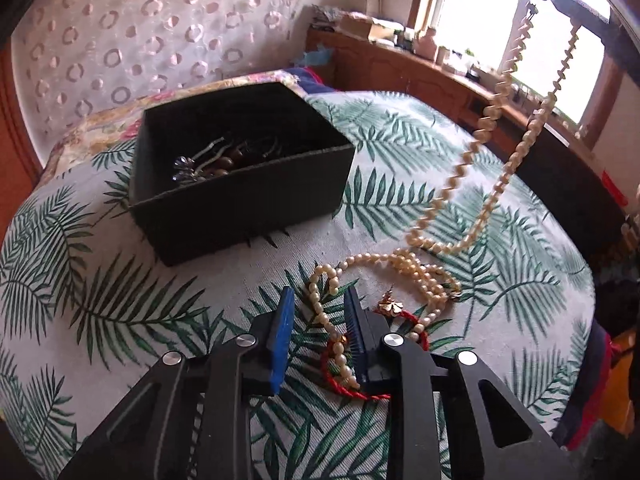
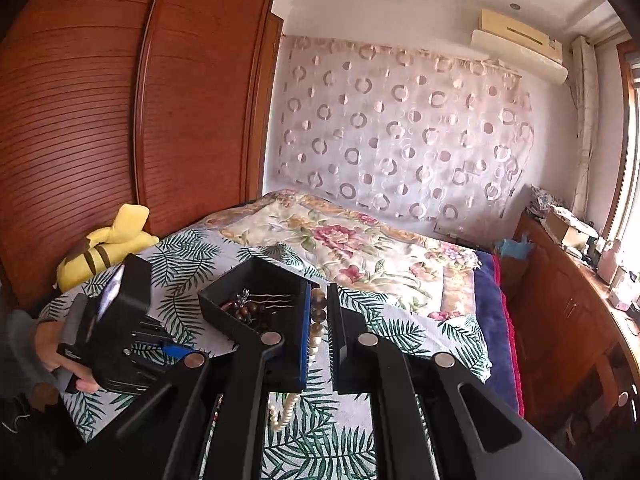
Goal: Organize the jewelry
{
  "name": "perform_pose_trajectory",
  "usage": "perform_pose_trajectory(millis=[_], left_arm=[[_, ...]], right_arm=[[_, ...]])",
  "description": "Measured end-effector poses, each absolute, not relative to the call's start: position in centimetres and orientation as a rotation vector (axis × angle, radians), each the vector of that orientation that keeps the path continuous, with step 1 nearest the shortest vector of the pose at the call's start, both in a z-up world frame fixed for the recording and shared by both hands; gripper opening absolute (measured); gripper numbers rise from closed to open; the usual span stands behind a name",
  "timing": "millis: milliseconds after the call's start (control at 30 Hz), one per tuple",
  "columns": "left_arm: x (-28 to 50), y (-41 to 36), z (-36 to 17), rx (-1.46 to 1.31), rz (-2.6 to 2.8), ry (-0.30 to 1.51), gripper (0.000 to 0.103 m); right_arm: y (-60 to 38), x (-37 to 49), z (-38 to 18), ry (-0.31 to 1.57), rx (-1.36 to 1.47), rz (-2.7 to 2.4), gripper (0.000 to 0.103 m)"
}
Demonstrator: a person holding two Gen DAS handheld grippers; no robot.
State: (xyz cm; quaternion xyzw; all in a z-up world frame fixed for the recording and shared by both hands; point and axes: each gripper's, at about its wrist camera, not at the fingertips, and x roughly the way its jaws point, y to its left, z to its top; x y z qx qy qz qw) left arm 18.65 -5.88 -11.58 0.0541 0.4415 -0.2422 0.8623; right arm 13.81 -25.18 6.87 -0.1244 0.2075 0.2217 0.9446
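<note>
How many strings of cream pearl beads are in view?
2. One pearl string hangs from the shut right gripper; a second string lies heaped on the leaf-print bedspread, partly between the fingers of the open left gripper. The heap may hide another.

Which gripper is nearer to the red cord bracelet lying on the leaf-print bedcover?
Left. The left gripper is down at the red cord bracelet, which lies between its fingers. The right gripper is raised away from it, holding up a pearl necklace.
</note>
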Motion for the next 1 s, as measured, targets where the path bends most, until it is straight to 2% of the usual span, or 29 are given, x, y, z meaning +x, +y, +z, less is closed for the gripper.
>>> perform_pose_trajectory(millis=[67, 100, 133, 300, 700, 1000], left_arm=[[18.7, -6.3, -11.7, 0.142, -0.499, 0.926, 0.017], [18.8, -6.4, -11.7, 0.156, -0.493, 0.924, 0.013], [18.8, -6.5, -11.7, 0.17, -0.486, 0.925, 0.004], [18.1, -6.7, -11.0, 0.178, -0.513, 0.895, 0.004], [14.4, -8.1, -1.3, 0.133, -0.608, 0.663, 0.003], [14.5, -8.6, 2.6, 0.137, -0.602, 0.584, 0.003]], right_arm=[[-25.2, 13.8, 6.9, 0.423, -0.253, 0.45, 0.009], [-25.3, 13.8, 6.8, 0.422, -0.252, 0.449, 0.009], [-25.4, 13.8, 6.8, 0.422, -0.25, 0.447, 0.009], [-25.8, 13.7, 6.8, 0.42, -0.243, 0.444, 0.009], [-25.6, 12.7, 8.1, 0.379, -0.253, 0.451, 0.009], [-25.0, 12.1, 9.0, 0.355, -0.255, 0.463, 0.009]])
